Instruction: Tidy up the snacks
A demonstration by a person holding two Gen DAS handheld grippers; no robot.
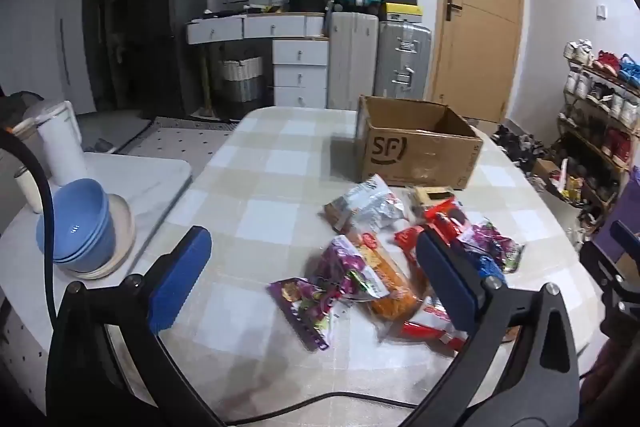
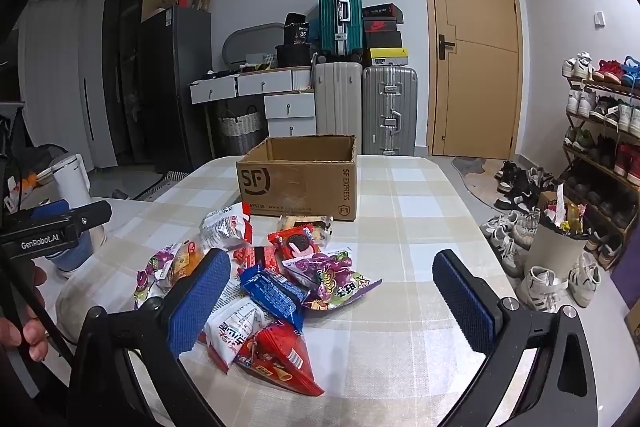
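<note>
Nothing packed yet by the look of it: the box stands open, and what shows of its inside is bare. The snacks lie heaped just in front of the box. Left gripper and right gripper hover over that heap, jaws wide apart, holding nothing. All sorting remains.

We note both wrist views look forward and slightly down over the bench, close above it. The left sits left of the right; both share the snack packets and SF cardboard box.
</note>
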